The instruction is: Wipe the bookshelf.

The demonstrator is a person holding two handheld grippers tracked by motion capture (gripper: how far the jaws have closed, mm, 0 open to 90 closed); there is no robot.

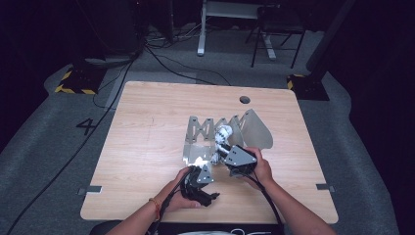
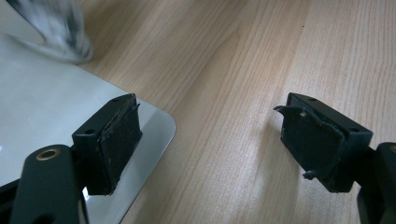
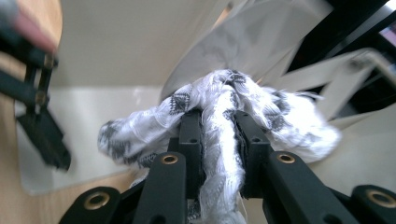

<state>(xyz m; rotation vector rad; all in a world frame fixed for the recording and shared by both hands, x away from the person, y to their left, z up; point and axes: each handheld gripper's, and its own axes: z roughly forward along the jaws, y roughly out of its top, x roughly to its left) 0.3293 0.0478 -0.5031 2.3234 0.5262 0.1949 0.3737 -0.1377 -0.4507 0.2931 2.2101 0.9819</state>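
While the right gripper (image 3: pixel 219 135) clamps patterned cloth (image 3: pixel 280 116), the left gripper's (image 2: pixel 210 140) jaws gape wide.

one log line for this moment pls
right gripper: shut on cloth | left gripper: open, over metal rack corner | table

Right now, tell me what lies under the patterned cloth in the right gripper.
Under the white patterned cloth, pinched between the right gripper fingers, lies the shiny metal sheet on the wooden table. The part directly beneath the cloth is hidden.
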